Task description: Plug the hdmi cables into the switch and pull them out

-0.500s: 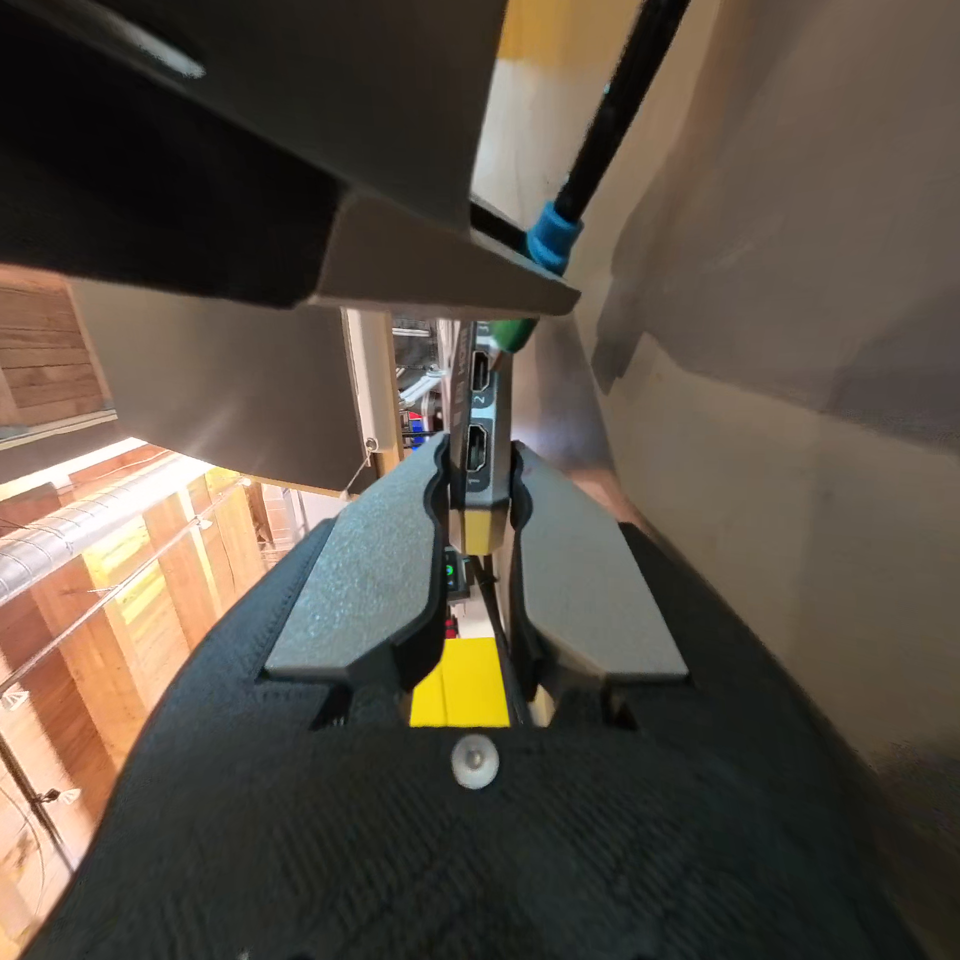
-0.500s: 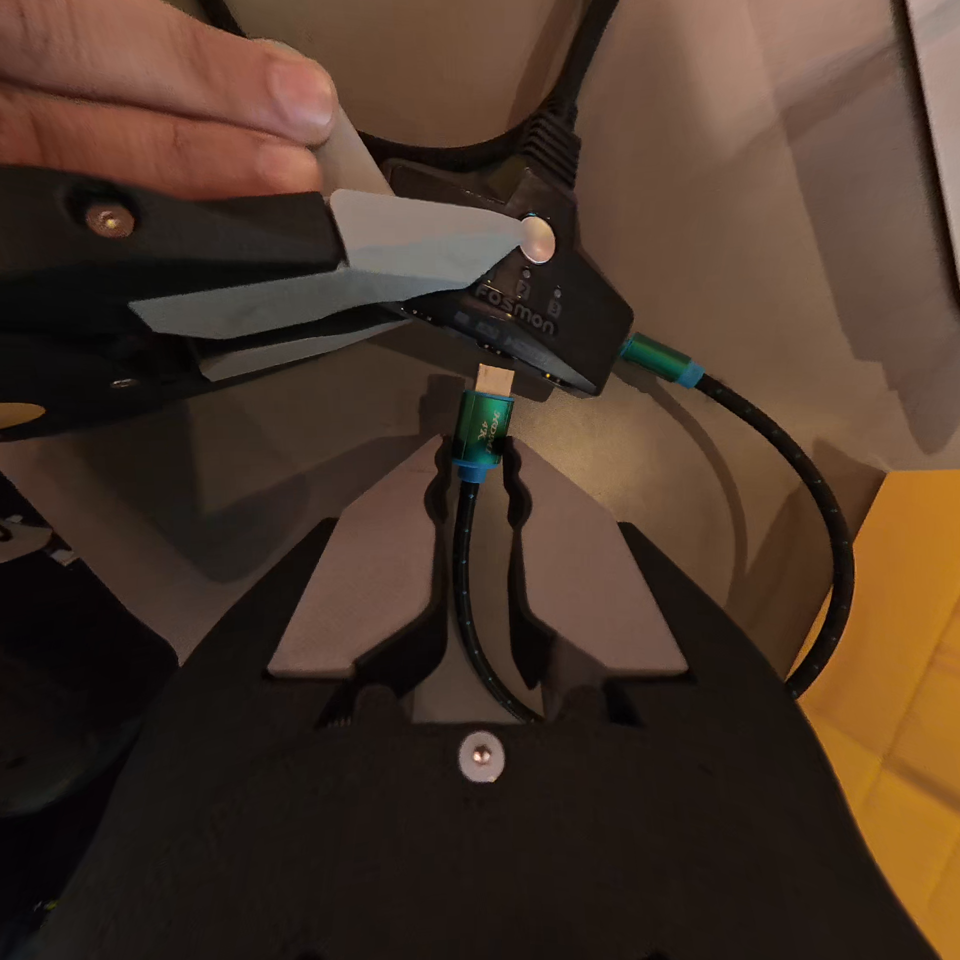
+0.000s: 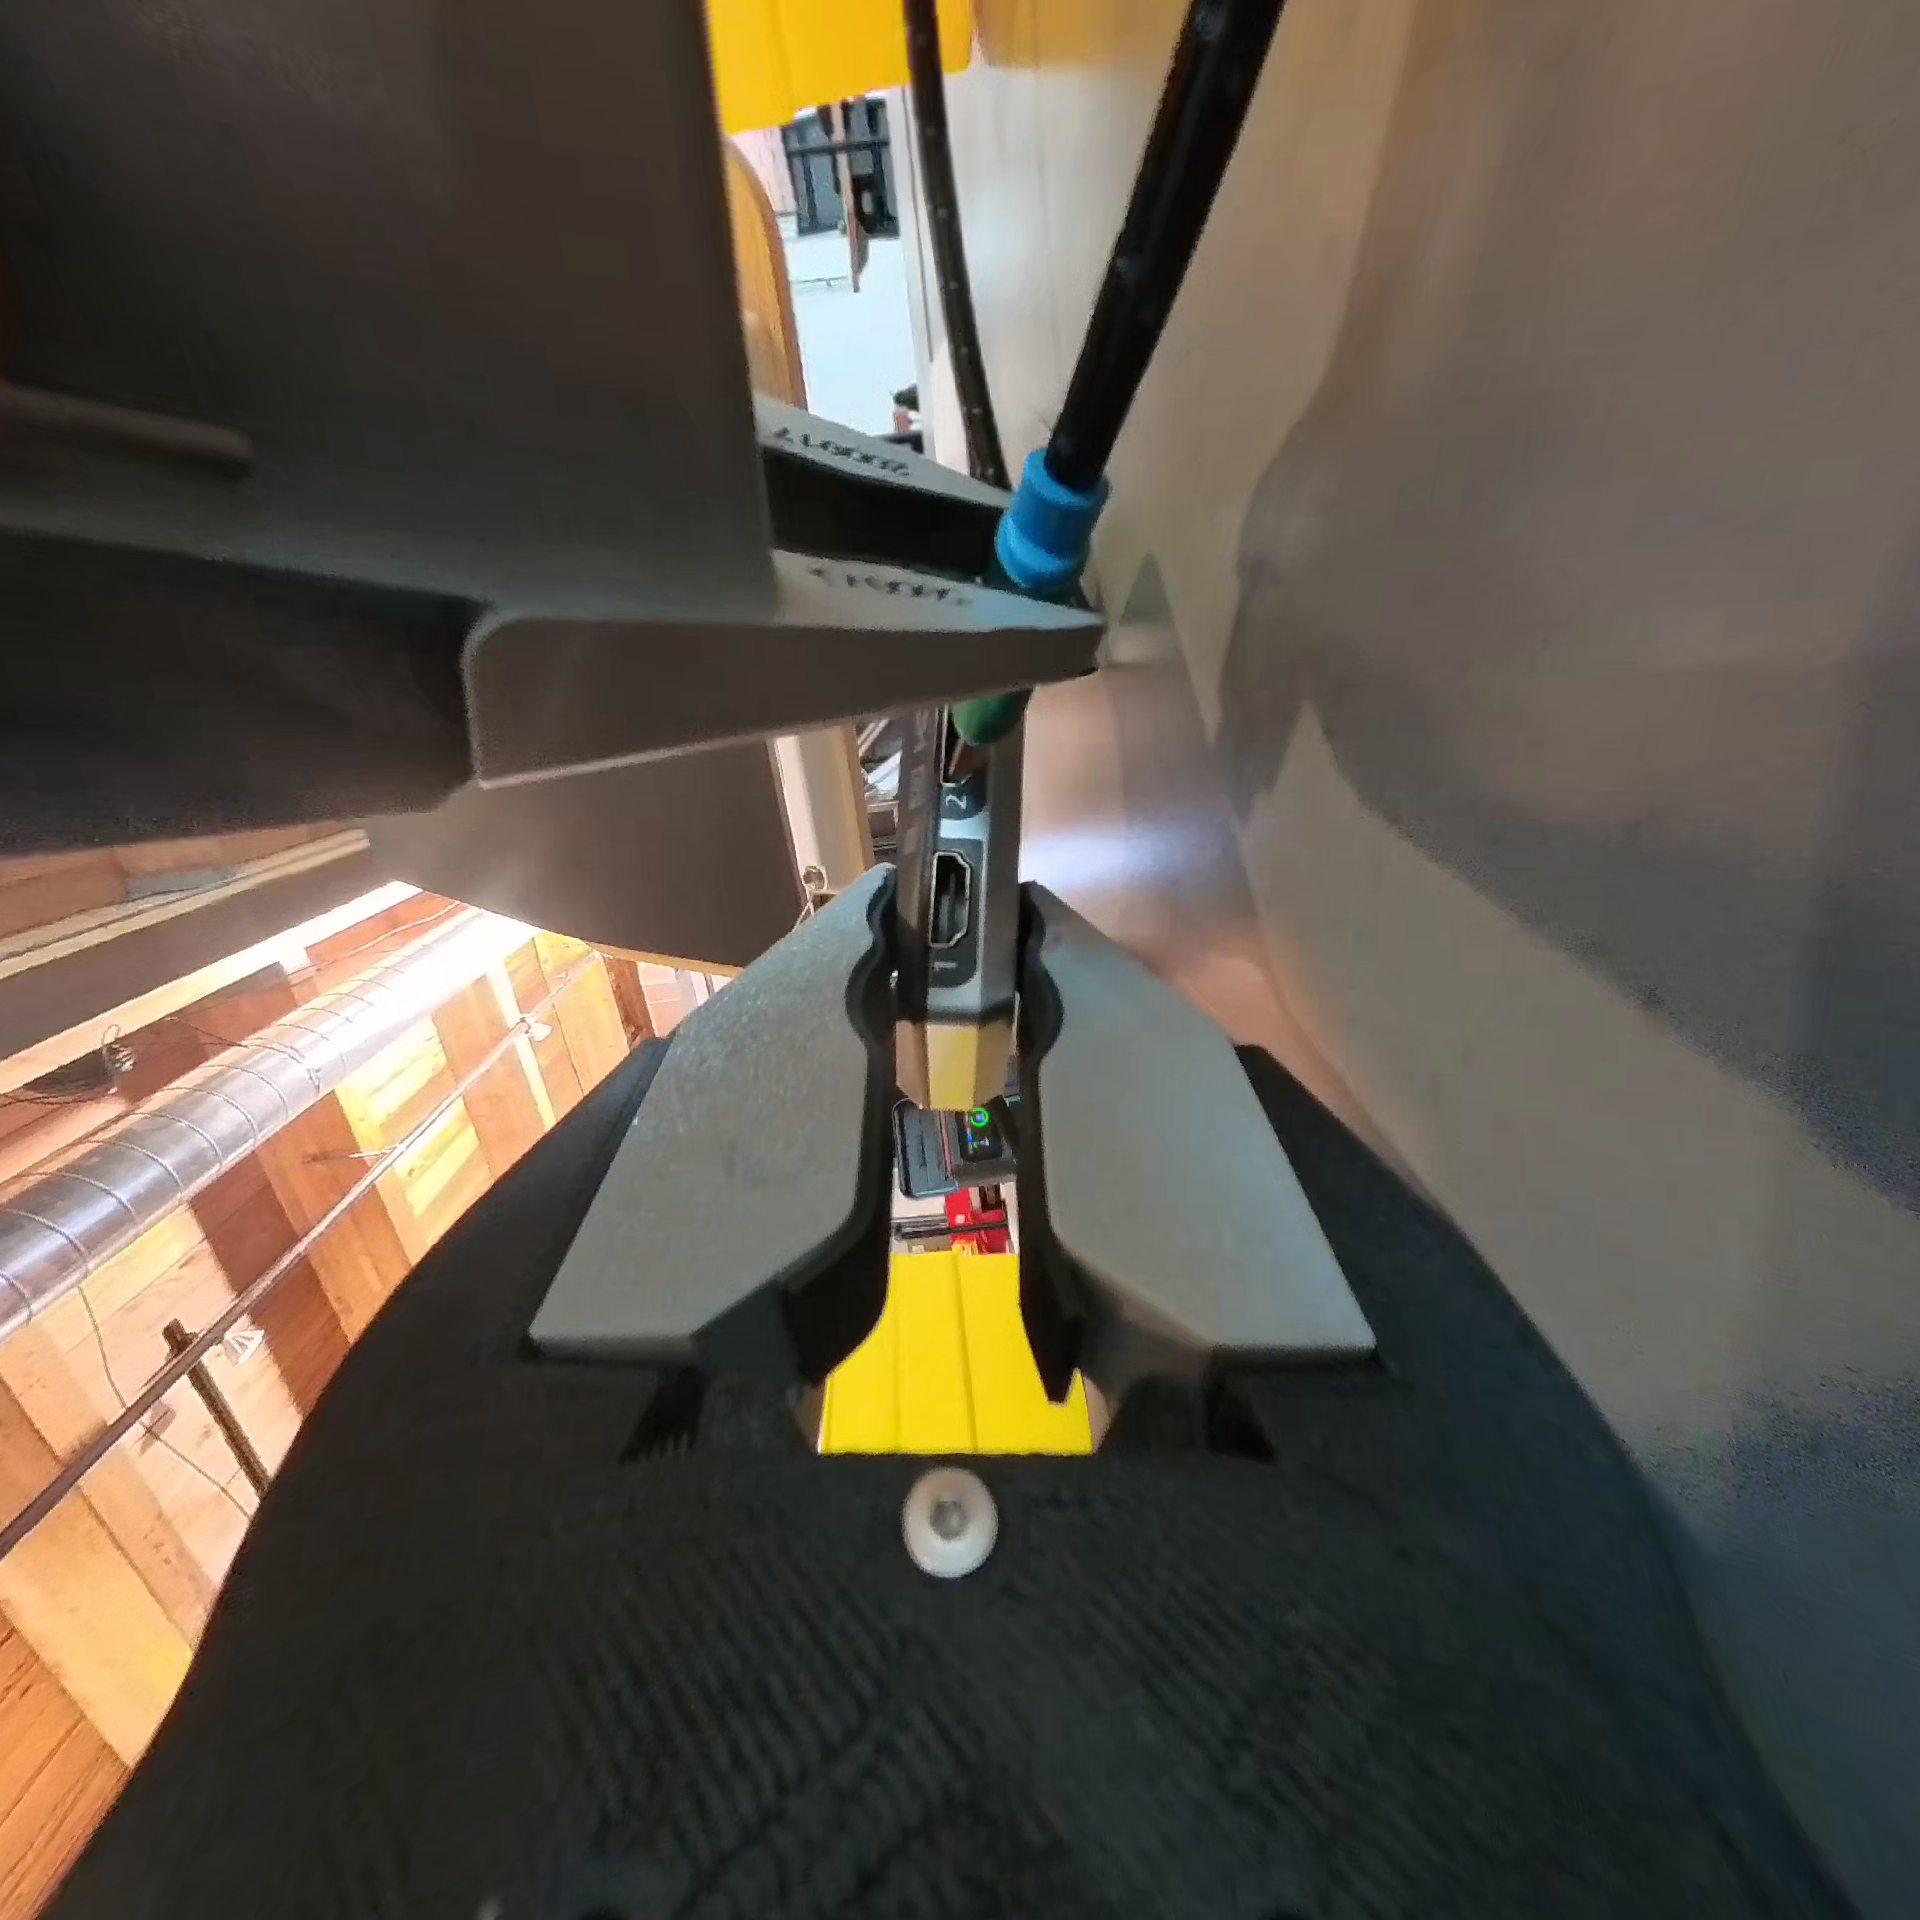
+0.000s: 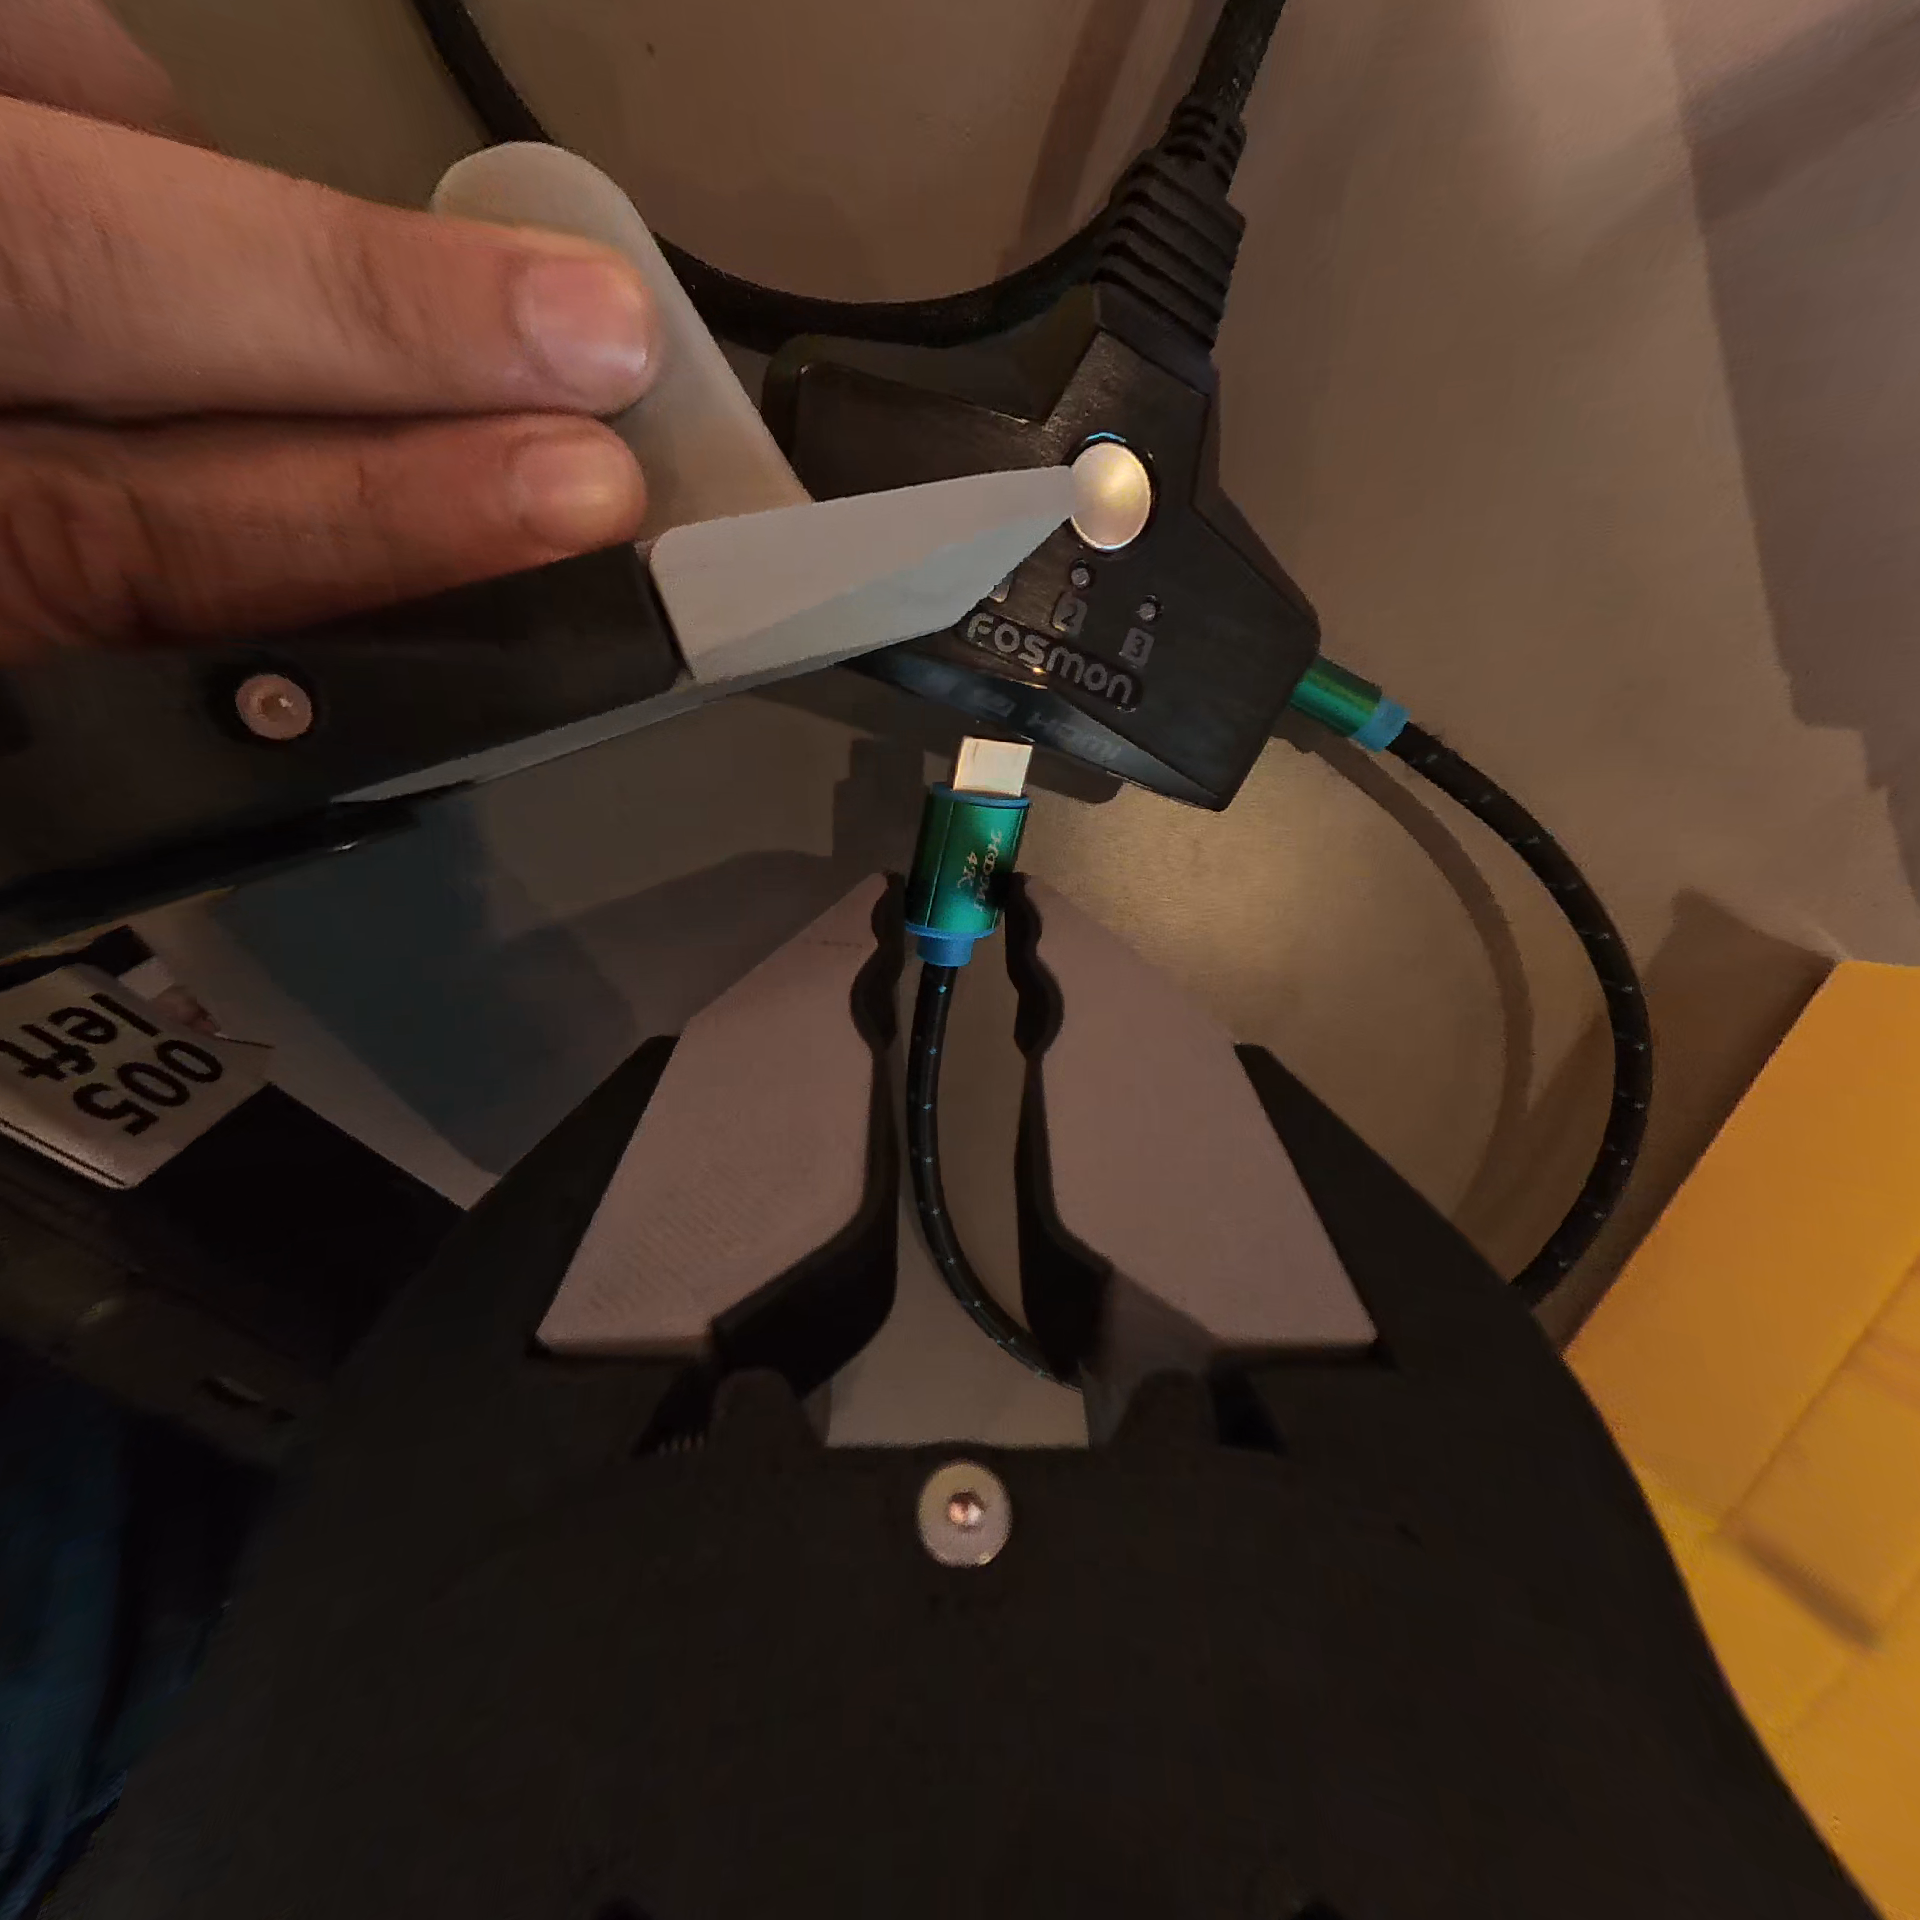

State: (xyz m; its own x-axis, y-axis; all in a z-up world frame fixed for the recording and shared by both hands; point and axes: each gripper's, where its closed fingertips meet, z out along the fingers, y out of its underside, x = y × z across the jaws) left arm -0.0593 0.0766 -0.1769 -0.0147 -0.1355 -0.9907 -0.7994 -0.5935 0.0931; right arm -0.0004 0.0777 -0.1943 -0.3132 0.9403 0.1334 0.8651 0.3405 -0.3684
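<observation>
Tongs on the right [image 4: 961, 904] clench a green HDMI plug [image 4: 958, 868], its metal tip just short of the black switch [image 4: 1122, 634]. Left tongs [image 3: 958, 935] grasp the switch's edge; another cable [image 4: 1538, 935] sits plugged beside.

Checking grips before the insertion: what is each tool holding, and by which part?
Left tool clamps the switch by its end, across its flat faces. Right tool grips the green plug by its shell; the metal tip is free.
</observation>
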